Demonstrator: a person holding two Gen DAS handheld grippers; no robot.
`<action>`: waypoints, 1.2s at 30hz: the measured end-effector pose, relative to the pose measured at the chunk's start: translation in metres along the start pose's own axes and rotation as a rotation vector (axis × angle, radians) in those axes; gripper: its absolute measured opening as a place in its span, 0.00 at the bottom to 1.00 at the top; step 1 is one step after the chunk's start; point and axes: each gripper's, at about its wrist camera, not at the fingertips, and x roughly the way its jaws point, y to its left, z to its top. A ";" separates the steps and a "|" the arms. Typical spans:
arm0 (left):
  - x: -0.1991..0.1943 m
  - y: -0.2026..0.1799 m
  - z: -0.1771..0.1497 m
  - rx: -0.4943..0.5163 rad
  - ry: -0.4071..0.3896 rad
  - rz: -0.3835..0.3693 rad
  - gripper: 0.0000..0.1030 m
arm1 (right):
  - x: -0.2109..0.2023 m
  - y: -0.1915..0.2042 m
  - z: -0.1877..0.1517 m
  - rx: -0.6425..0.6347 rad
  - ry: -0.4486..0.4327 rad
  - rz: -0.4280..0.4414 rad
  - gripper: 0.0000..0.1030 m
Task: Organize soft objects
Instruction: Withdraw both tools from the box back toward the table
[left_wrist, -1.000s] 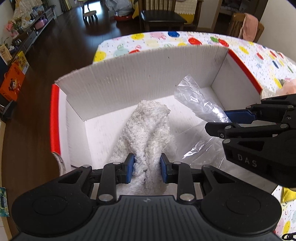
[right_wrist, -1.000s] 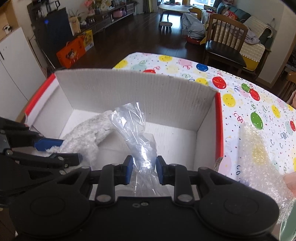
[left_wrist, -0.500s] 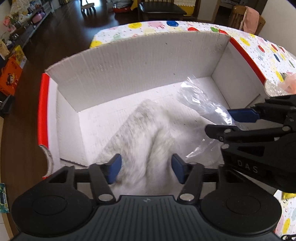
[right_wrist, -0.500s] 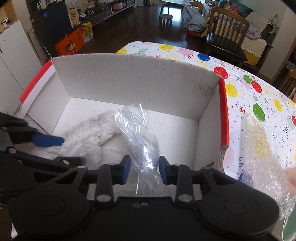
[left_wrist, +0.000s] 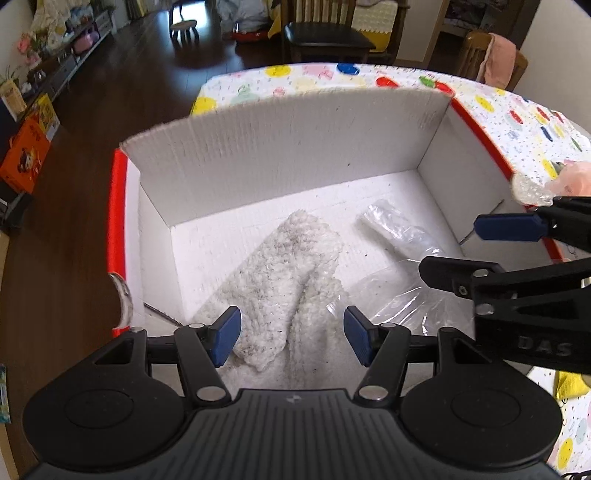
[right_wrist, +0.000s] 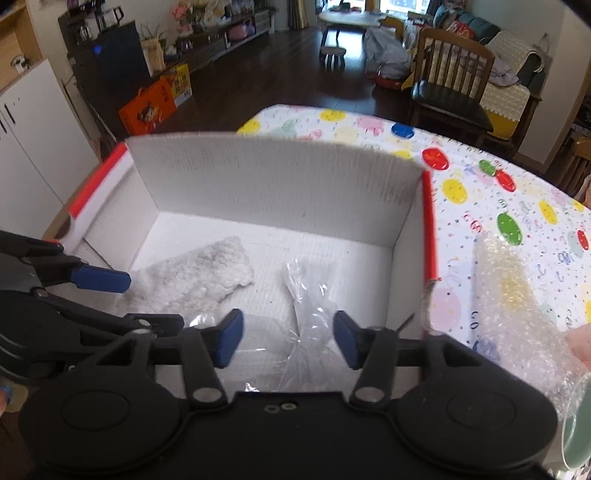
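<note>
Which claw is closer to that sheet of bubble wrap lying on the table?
The right claw. The bubble wrap lies just to its right, outside the box. The left claw is farther away, over the fluffy towel.

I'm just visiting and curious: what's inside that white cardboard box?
Inside the box lie a fluffy white towel and a crumpled clear plastic bag, side by side on the floor. The near part of the floor is hidden behind both open grippers.

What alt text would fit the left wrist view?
The left gripper hangs open over a white cardboard box where a fluffy white cloth and a clear plastic bag lie. The right gripper, also open, reaches in from the right.
</note>
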 end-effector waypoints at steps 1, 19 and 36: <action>-0.004 0.000 -0.001 0.001 -0.011 -0.002 0.59 | -0.006 -0.001 0.000 0.005 -0.012 0.007 0.60; -0.088 -0.033 -0.004 -0.009 -0.213 -0.121 0.70 | -0.122 -0.026 -0.025 0.109 -0.223 0.020 0.80; -0.154 -0.127 -0.033 0.054 -0.376 -0.269 0.83 | -0.211 -0.090 -0.100 0.188 -0.402 -0.022 0.96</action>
